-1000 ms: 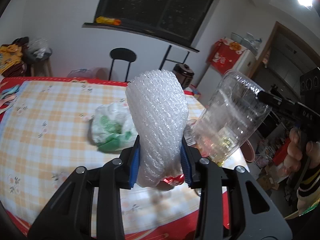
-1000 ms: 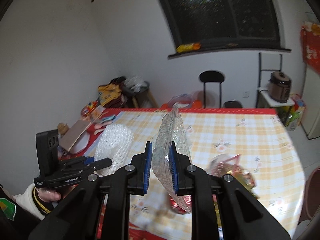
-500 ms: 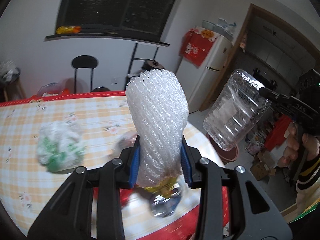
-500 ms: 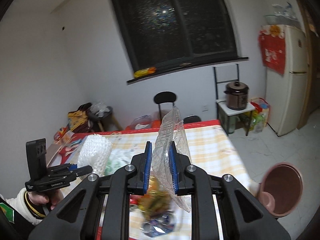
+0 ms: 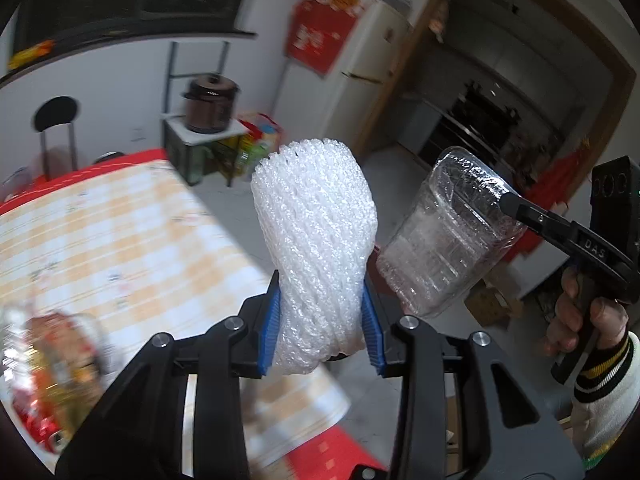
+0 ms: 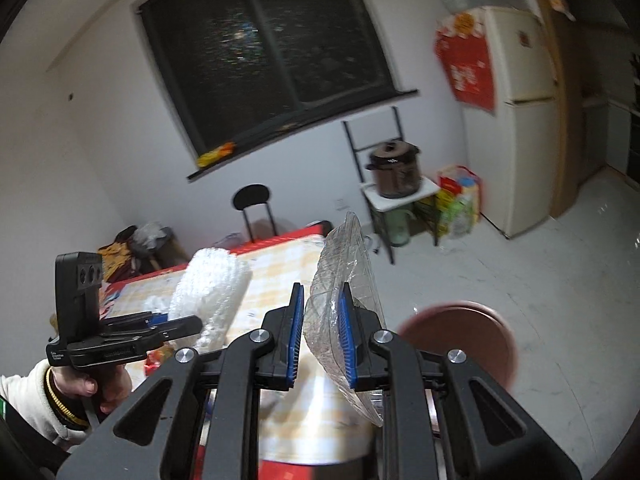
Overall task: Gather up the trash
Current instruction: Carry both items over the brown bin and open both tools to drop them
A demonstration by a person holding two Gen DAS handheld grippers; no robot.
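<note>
Only from right wrist: brown bin.

A lived-in home dining room is showing here: a checked cloth is covering the tabletop, a white fridge is standing by a doorway opening onto a kitchen, a brown cooker pot is sitting on a small stand, and a black chair is waiting under a dark window.

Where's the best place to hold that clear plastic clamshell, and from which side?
Grip the clear plastic clamshell on its flattened rim, edge-on, as the right gripper does: the thin lip fits between nearly shut jaws, while its ribbed body looks too wide and crushable.
</note>
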